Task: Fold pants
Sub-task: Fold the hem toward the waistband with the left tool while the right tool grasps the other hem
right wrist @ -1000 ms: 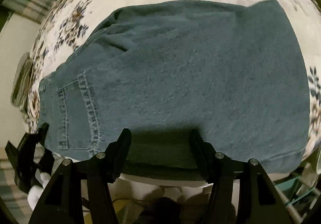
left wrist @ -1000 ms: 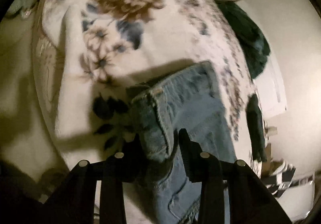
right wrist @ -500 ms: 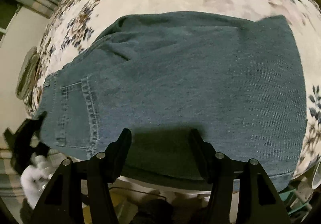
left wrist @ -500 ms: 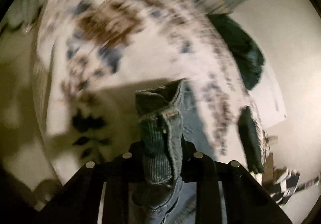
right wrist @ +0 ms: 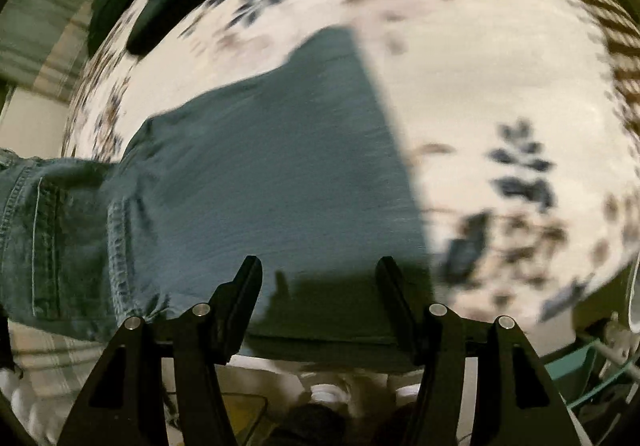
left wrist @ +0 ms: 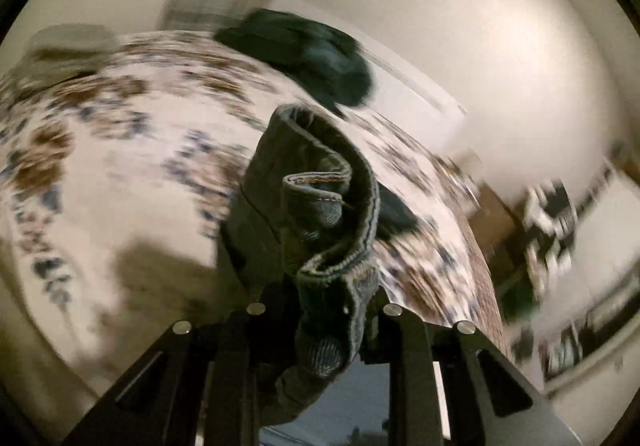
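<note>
Left wrist view: left gripper [left wrist: 320, 298] clamps the jeans [left wrist: 316, 206] waistband.
Right gripper [right wrist: 318, 286] gapes empty over denim at the floral bedspread's [right wrist: 480, 86] near edge.

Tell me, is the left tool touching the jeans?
Touching. The left wrist view shows the left tool clamped on the bunched waistband of the jeans.

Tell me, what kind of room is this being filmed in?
Most likely a bedroom at home. Blue jeans lie spread on a floral bedspread that looks like it covers a bed, a heap of dark clothing sits at its far edge, and plain pale walls stand behind.
</note>
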### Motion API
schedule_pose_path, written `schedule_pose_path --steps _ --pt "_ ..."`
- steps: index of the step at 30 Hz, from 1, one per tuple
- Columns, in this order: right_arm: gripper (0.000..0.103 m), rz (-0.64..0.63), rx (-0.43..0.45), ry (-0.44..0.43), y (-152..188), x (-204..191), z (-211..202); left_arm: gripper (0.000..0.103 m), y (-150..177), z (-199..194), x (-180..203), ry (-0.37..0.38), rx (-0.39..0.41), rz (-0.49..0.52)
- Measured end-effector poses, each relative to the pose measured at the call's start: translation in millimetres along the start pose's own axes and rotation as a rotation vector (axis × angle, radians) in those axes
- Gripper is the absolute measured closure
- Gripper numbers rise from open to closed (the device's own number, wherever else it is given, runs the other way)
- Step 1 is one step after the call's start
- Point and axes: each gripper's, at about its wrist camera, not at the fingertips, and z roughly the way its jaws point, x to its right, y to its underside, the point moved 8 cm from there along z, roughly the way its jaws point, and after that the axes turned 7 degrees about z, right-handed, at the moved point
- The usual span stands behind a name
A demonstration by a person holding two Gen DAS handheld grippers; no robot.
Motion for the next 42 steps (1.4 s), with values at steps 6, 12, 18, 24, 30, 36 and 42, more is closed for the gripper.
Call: schedule_pose_path --steps 6,12,18,24,30,36,42 --pt "0.041 0.114 0.054 0.044 -20 72 -30 0.085 84 52 111 0.146 -0.178 0.184" --pt "0.041 0.197 0.082 0.094 -25 127 -49 0.085 181 96 165 0.17 -0.389 0.349" --pt "0.041 0.208 0.101 0.126 -28 158 -64 0.085 190 101 173 0.146 -0.412 0.398" --pt "0.041 0.195 0.101 0.126 -32 152 -68 0.083 191 101 172 0.081 -0.472 0.428" --pt "0.018 0.167 0.107 0.035 -53 126 -78 0.025 176 88 167 0.078 -0.549 0.39" --pt "0.003 0.086 0.03 -0.146 -74 67 -60 0.011 130 76 113 0.061 -0.528 0.257" --pt "0.003 0.079 -0.126 -0.178 -86 37 15 0.011 105 102 9 -0.138 -0.567 0.178"
